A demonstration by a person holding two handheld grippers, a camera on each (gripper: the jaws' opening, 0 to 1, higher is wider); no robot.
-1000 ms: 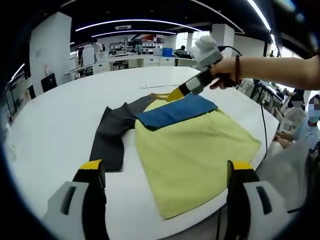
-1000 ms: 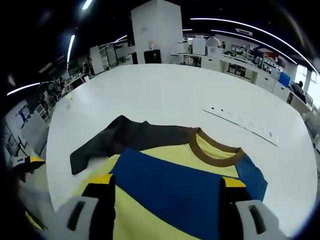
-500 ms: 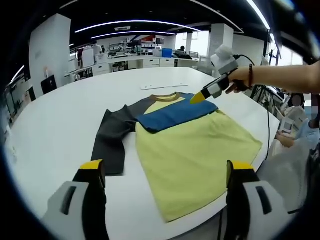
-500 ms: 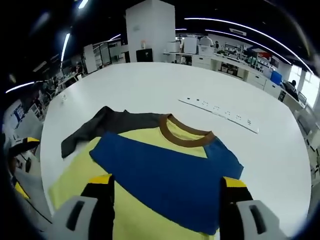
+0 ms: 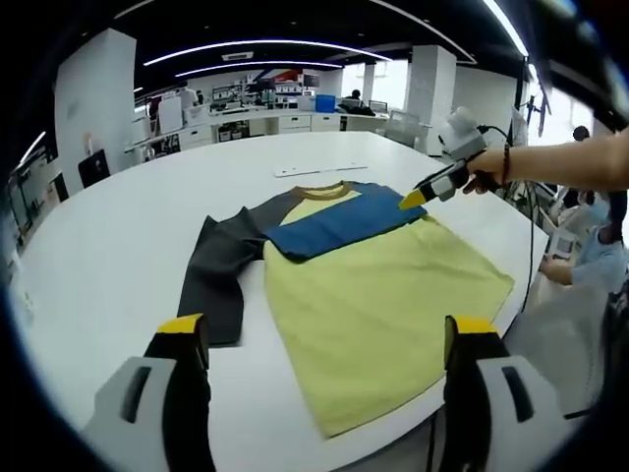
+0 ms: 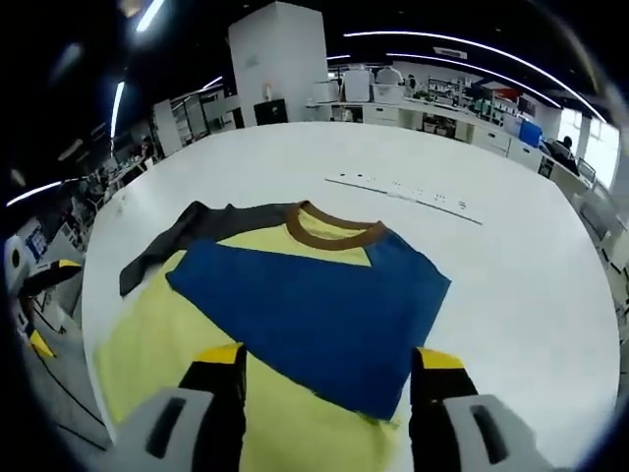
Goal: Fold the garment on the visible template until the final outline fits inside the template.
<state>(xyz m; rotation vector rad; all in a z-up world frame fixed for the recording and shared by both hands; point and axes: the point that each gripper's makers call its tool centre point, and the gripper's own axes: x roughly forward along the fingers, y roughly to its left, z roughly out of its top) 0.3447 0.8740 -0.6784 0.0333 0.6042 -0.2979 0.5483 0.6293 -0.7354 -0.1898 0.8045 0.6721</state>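
Note:
A yellow shirt (image 5: 378,300) with a brown collar (image 5: 321,189) lies flat on the round white table (image 5: 118,246). Its blue sleeve (image 5: 339,219) is folded across the chest, and its dark grey sleeve (image 5: 218,270) stretches out to the left. My left gripper (image 5: 324,326) is open, held back over the shirt's hem at the near table edge. My right gripper (image 5: 418,197), in a person's hand, hovers just off the blue sleeve's right end. In the right gripper view the right gripper (image 6: 329,356) stands open above the blue sleeve (image 6: 314,305) with nothing between its jaws; the collar (image 6: 329,231) lies beyond.
A long white strip (image 5: 319,170) lies on the table past the collar, seen too as the strip (image 6: 403,190). Seated people (image 5: 590,256) and a black cable (image 5: 519,246) are off the table's right edge. The left gripper (image 6: 44,285) sits at the table's left rim.
The right gripper has drawn back from the collar toward the right, off the blue sleeve, which stays folded across the chest. The left gripper has held still.

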